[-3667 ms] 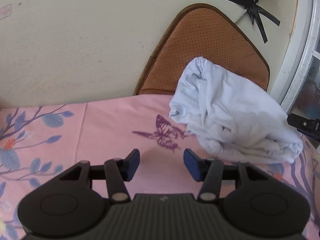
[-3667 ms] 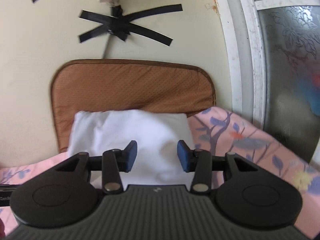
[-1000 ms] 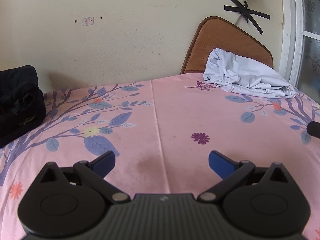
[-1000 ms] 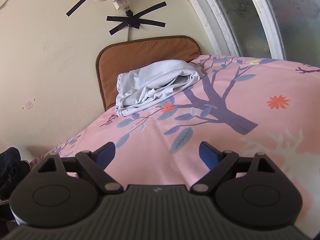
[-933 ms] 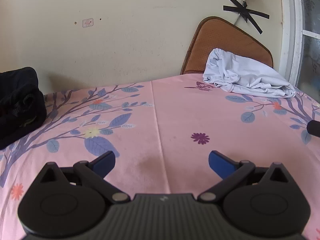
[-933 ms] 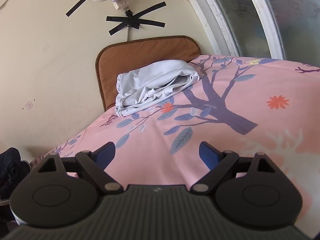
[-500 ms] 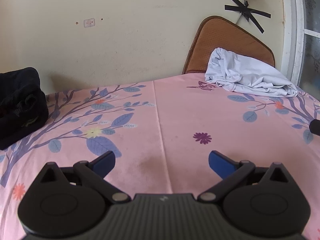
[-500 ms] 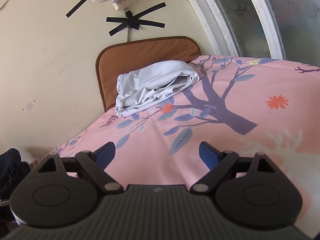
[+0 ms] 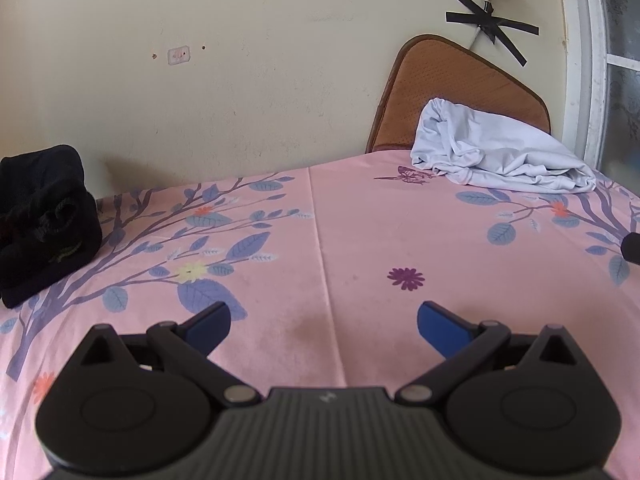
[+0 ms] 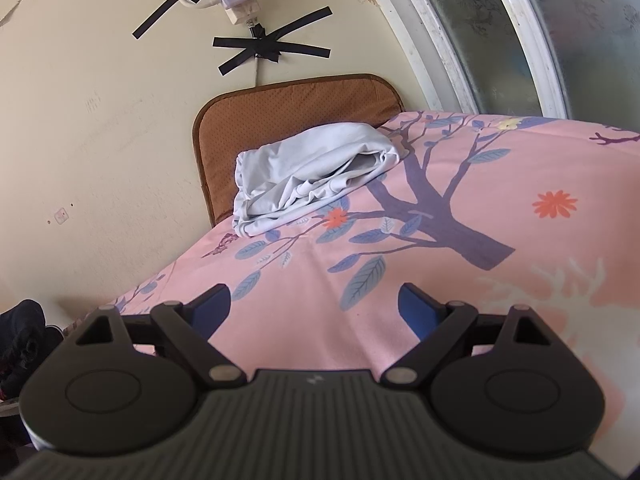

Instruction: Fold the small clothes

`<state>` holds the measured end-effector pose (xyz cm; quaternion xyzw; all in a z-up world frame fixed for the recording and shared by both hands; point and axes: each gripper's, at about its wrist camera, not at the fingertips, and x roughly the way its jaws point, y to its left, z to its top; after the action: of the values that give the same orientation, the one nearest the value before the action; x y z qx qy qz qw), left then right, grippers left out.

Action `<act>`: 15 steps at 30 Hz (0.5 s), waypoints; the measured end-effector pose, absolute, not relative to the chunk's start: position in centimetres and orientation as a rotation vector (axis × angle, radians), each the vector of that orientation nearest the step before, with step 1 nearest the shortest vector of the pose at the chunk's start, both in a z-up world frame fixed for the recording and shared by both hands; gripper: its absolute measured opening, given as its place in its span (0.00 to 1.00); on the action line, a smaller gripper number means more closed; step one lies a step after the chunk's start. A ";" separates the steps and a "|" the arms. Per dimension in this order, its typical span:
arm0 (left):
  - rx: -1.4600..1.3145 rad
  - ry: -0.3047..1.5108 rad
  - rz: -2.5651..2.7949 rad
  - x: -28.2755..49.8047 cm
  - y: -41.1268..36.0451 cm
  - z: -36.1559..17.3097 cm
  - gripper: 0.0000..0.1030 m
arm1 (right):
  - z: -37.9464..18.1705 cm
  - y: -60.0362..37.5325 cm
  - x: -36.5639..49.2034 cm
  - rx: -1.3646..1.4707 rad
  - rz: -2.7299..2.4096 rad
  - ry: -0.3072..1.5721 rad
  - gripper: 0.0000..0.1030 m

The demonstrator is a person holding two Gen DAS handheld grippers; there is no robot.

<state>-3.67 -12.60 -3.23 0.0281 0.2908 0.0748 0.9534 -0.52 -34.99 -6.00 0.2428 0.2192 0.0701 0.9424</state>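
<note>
I looked at the pink sheet (image 9: 360, 216) and saw a white cloth (image 9: 496, 156) lying folded in the far corner, leaning on a brown cushion (image 9: 460, 84). A heap of black clothes (image 9: 44, 216) sat far off at the left edge. I thought that heap was the next one to fold. To do it well, I would need to drag one black piece to the bare middle of the sheet, spread it flat, and take two corners at once. My left gripper (image 9: 324, 322) had its jaws wide apart. It held nothing and hung over bare sheet. My right gripper (image 10: 316, 306) was wide apart too, with nothing in it, well away from the white cloth.
</note>
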 end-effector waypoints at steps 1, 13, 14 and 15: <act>0.058 0.590 0.151 -3.6 -12.6 -3.2 1.00 | -6.0 -35.0 -0.6 0.496 0.143 0.446 0.90; 0.085 0.565 0.159 -4.0 -12.7 -3.1 1.00 | -5.9 -34.9 -0.6 0.499 0.146 0.440 0.90; 0.088 0.561 0.162 -4.1 -12.8 -3.1 1.00 | -5.9 -34.9 -0.6 0.501 0.146 0.438 0.90; 0.093 0.558 0.165 -4.1 -12.7 -3.1 1.00 | -5.9 -34.9 -0.6 0.502 0.146 0.438 0.90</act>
<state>-4.07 -12.72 -3.06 0.0456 0.2751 0.0811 0.9569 -0.63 -34.92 -5.90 0.2461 0.2148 0.0718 0.9424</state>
